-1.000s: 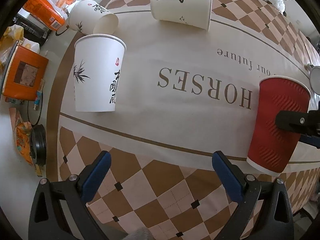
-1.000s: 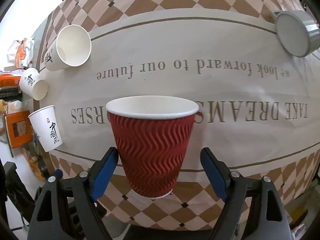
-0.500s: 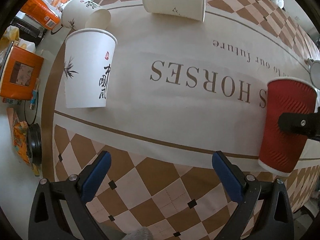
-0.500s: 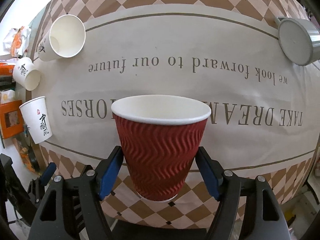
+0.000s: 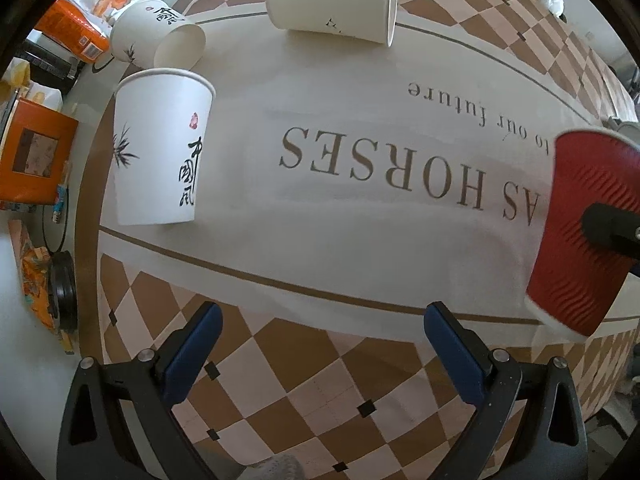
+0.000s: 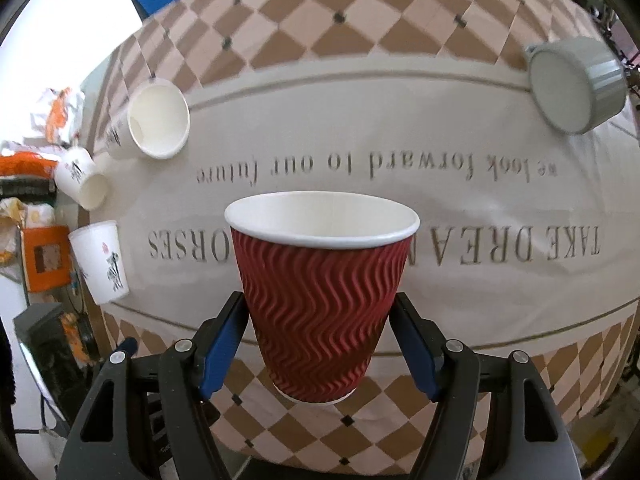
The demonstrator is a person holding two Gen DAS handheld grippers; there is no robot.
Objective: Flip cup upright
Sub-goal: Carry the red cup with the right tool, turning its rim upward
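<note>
Checkered surface (image 6: 460, 92) | right hand-held gripper (image 6: 320, 340) clamps red ripple cup (image 6: 320, 300), mouth up | lower level, then release | left hand-held gripper (image 5: 320, 344) gapes, idle

Looked like a home dining corner or a casual staging room, not a lab. Shown by a table under a printed tablecloth (image 5: 360, 216) of brown checks and decorative lettering, paper cups (image 5: 160, 152) scattered on it, orange snack packets (image 5: 76, 36) and an orange box (image 5: 34, 156) heaped at one edge, a grey lidded tin (image 6: 576, 84) opposite.
</note>
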